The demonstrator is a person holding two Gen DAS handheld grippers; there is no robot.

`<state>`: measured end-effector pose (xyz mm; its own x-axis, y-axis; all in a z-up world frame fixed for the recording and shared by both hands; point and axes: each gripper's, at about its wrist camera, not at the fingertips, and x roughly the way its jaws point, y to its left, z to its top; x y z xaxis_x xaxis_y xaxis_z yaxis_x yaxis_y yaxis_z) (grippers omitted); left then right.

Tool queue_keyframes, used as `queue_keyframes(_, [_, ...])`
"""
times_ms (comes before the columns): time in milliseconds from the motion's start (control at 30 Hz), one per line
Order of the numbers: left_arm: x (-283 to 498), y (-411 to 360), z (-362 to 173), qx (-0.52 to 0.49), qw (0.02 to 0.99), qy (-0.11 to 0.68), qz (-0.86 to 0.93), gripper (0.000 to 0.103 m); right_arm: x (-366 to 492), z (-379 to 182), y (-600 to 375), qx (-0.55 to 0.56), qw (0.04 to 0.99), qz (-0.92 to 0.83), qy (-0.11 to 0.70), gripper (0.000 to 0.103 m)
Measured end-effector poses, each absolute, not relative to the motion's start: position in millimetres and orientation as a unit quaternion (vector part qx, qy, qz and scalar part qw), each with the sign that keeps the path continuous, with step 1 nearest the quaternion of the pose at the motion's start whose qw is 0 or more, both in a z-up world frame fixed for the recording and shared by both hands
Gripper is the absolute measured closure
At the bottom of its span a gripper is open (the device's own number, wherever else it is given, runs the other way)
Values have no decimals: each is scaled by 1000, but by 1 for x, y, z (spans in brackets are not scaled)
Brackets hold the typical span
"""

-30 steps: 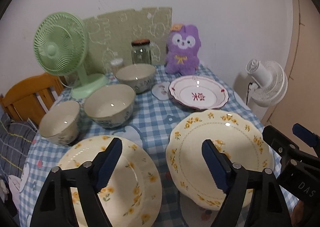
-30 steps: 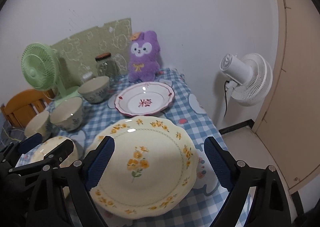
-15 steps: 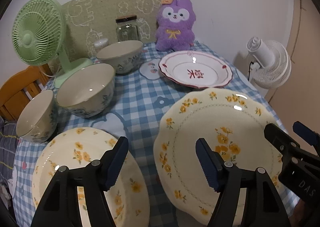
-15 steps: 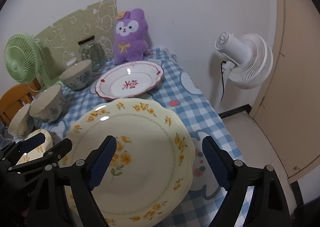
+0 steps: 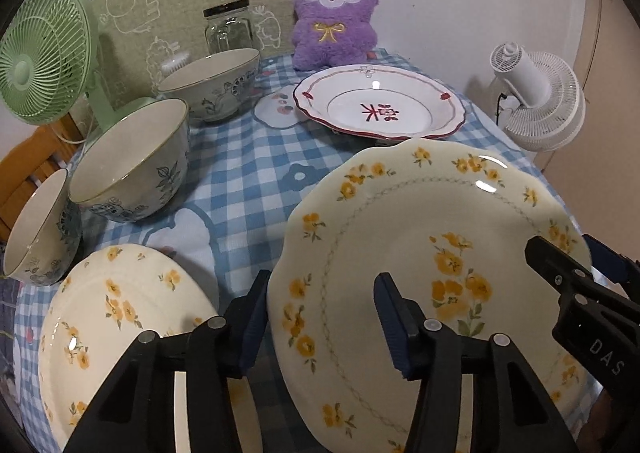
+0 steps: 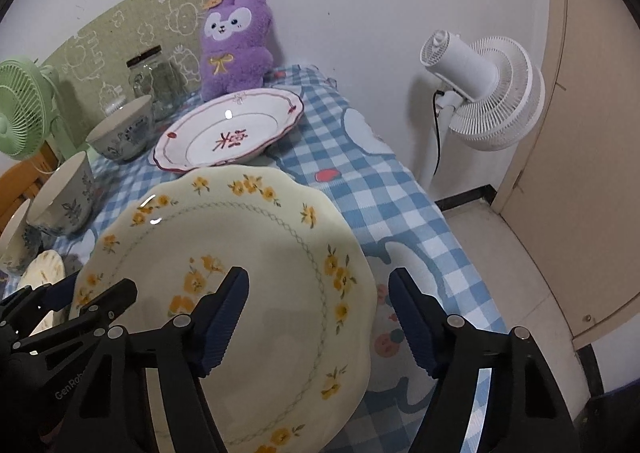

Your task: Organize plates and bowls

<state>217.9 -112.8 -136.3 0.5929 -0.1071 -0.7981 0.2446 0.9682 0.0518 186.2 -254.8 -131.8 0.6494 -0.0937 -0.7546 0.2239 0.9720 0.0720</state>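
Note:
A large cream plate with yellow flowers [image 5: 432, 253] [image 6: 224, 245] lies on the blue checked tablecloth [image 5: 248, 157]. My left gripper [image 5: 322, 317] straddles its left rim, jaws closing, a gap still showing at the pads. My right gripper [image 6: 320, 317] straddles its right rim, jaws also closing and not pressing. Each gripper shows in the other's view: right gripper [image 5: 564, 249], left gripper [image 6: 92, 289]. A smaller flowered plate [image 5: 120, 313] lies to the left. A red-rimmed plate [image 5: 380, 105] sits behind. Three bowls [image 5: 132, 157] [image 5: 212, 81] [image 5: 36, 229] stand at the left.
A green fan [image 5: 36, 61], a glass jar [image 5: 228, 29] and a purple plush toy [image 5: 332, 25] line the back wall. A white fan [image 5: 540, 93] stands off the table's right side. A wooden chair [image 5: 28, 157] is at the left, a door [image 6: 592, 133] at the right.
Both grippers have sunk toward the large flowered plate and their jaws have narrowed. The plate's left and right rims now lie between the fingers.

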Motion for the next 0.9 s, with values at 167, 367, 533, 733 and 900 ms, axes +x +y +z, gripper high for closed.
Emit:
queue_keyframes(167, [221,-112,-139,77,889,441,-95,55,189,-138,-256,80,900,-90,419,41])
queue_keyframes(367, [222,-108,-138,66,890,441,-96,60,190,-143,-256,86,897,-90,425,53])
queue_keyframes(533, [222,-109,-138,70,888,445,-95,61,190,-143,-257,84,896,-101,425,58])
queue_keyframes(733, [216,-111,-137,85,888,443,-94,62,187,-142,-258,98,891,-115,428,59])
queue_keyframes(900, [206,-114,-134,91,888,439,-97,63,178,-140,-261,102,889,-122,429,59])
